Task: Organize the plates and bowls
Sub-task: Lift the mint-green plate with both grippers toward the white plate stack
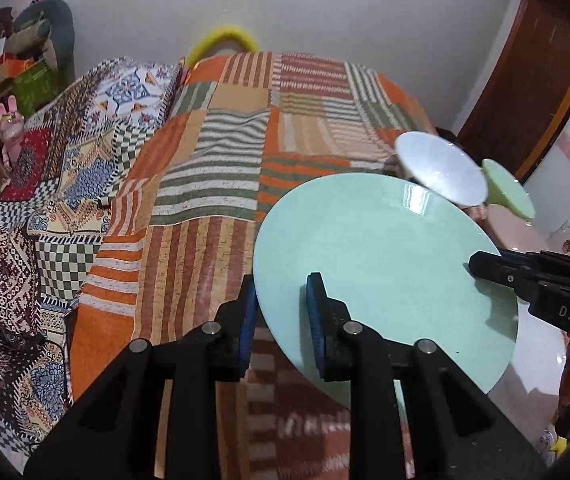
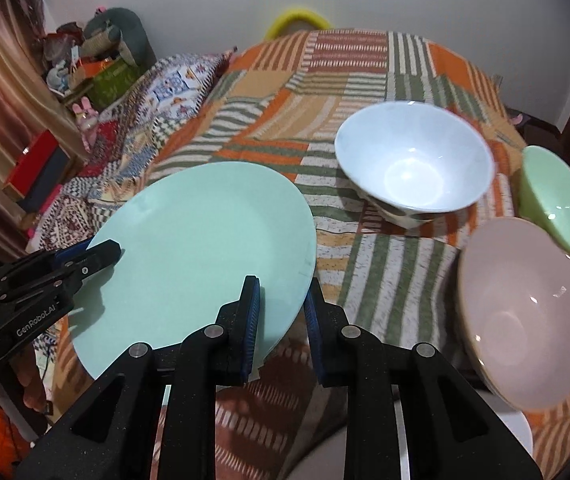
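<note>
Gleaming round mint plate (image 2: pixel 201 240), claw-clamped

One mint-green plate (image 2: pixel 201 248) is in view, and there are three bowls on the bed: a white bowl (image 2: pixel 415 158), a pink bowl (image 2: pixel 525 312) and a light green bowl (image 2: pixel 561 200). A white rim (image 2: pixel 519 426) below the pink bowl may be one more dish, though too little of it shows to count it. Two grippers appear, the left gripper (image 1: pixel 281 312) and the right gripper (image 2: pixel 283 312), each with two fingers.
</note>
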Motion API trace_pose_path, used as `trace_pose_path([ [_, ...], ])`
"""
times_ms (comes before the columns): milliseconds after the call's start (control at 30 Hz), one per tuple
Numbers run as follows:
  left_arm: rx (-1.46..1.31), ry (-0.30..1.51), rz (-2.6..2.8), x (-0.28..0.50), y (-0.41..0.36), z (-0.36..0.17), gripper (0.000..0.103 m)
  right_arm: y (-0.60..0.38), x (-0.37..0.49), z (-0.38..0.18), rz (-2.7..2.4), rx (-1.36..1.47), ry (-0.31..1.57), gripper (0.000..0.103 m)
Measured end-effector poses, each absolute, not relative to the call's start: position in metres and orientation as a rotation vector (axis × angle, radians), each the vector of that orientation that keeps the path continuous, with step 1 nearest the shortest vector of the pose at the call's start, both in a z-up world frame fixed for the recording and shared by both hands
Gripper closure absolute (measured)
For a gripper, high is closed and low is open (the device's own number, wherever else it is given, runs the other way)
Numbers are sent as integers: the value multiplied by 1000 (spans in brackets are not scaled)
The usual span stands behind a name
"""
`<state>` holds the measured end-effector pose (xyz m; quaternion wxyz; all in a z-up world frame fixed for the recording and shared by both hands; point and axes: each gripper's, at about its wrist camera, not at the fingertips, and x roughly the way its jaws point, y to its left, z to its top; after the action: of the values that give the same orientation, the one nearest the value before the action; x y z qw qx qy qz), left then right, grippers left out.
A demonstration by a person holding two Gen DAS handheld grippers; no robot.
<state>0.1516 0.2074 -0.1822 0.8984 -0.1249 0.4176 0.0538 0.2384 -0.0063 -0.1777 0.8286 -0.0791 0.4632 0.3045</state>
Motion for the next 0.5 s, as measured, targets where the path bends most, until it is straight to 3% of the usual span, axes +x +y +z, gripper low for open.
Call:
trace_pose_path([
  [500,-209,796,72,95,148,-133,80,-67,189,-144,642,-75,904,83],
])
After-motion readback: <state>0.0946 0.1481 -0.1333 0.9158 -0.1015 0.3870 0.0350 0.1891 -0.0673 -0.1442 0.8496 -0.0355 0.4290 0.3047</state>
